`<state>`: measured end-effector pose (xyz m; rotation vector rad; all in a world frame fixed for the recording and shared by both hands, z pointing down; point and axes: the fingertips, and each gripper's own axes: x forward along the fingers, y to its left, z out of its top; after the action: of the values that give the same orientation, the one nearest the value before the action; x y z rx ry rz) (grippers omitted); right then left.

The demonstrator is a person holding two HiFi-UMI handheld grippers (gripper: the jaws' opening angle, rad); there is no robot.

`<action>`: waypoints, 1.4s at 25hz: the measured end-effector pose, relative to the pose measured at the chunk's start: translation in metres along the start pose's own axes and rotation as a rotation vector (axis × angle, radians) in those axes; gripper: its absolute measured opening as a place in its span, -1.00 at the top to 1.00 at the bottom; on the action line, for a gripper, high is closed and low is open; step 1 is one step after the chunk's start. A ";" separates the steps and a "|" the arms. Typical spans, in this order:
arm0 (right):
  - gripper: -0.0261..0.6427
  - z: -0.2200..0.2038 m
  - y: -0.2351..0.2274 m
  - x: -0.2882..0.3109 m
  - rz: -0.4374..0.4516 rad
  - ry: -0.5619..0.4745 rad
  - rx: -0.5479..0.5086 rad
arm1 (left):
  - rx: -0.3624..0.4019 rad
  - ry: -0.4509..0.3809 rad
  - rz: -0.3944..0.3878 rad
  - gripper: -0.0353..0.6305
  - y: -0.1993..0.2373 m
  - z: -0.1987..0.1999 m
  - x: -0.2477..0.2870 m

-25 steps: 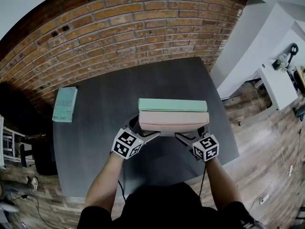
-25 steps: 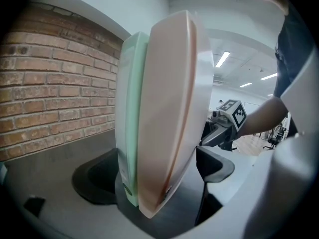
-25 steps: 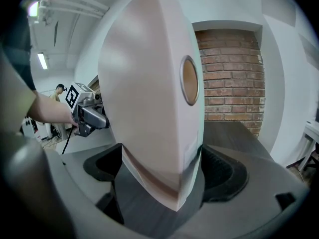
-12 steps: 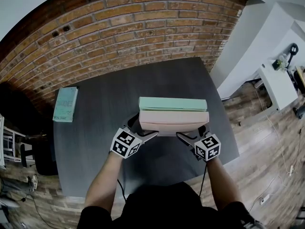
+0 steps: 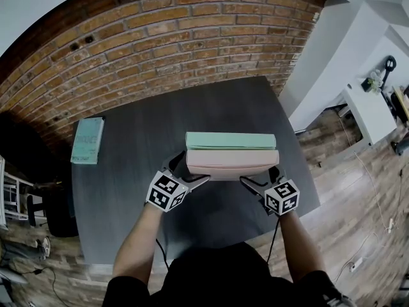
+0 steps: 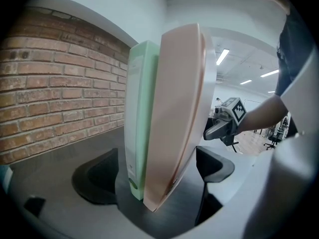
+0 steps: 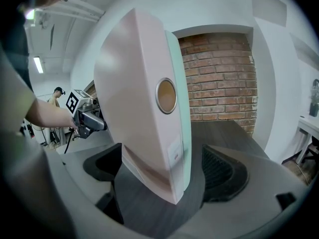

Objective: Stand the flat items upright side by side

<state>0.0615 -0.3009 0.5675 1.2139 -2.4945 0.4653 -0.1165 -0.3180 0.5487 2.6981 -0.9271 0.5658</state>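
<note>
A pink binder [image 5: 231, 162] and a green binder [image 5: 230, 141] stand upright, pressed side by side, on the dark grey table [image 5: 140, 152]. My left gripper [image 5: 186, 173] is at their left end and my right gripper [image 5: 262, 178] at their right end. In the left gripper view the green binder [image 6: 139, 113] and pink binder [image 6: 179, 113] stand between my open jaws with a gap on each side. The right gripper view shows the pink binder [image 7: 139, 108] and the green binder [image 7: 183, 133] between open jaws in the same way. A teal book [image 5: 87, 139] lies flat at the table's far left.
A brick wall [image 5: 160, 37] runs along the table's far edge. A white wall and a white desk [image 5: 370, 110] stand to the right on the wooden floor. A person stands far off in the room [image 7: 56, 103].
The right gripper has drifted slightly right and down along the binders' end. The binders stay upright in the same place.
</note>
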 end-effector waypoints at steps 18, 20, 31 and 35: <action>-0.55 -0.003 0.005 -0.009 -0.016 -0.010 0.023 | 0.003 0.002 0.004 -0.65 -0.005 -0.004 -0.011; -0.55 -0.003 0.006 -0.011 -0.021 -0.012 0.028 | 0.002 0.003 0.006 -0.65 -0.006 -0.005 -0.013; -0.55 0.001 0.018 -0.046 -0.136 -0.054 0.108 | -0.045 -0.050 0.069 -0.51 -0.003 -0.004 -0.049; -0.53 0.006 0.032 -0.063 -0.159 -0.084 0.135 | -0.033 -0.097 0.107 -0.18 -0.009 0.007 -0.070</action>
<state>0.0720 -0.2416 0.5303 1.4998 -2.4427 0.5597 -0.1597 -0.2763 0.5116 2.6797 -1.1011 0.4395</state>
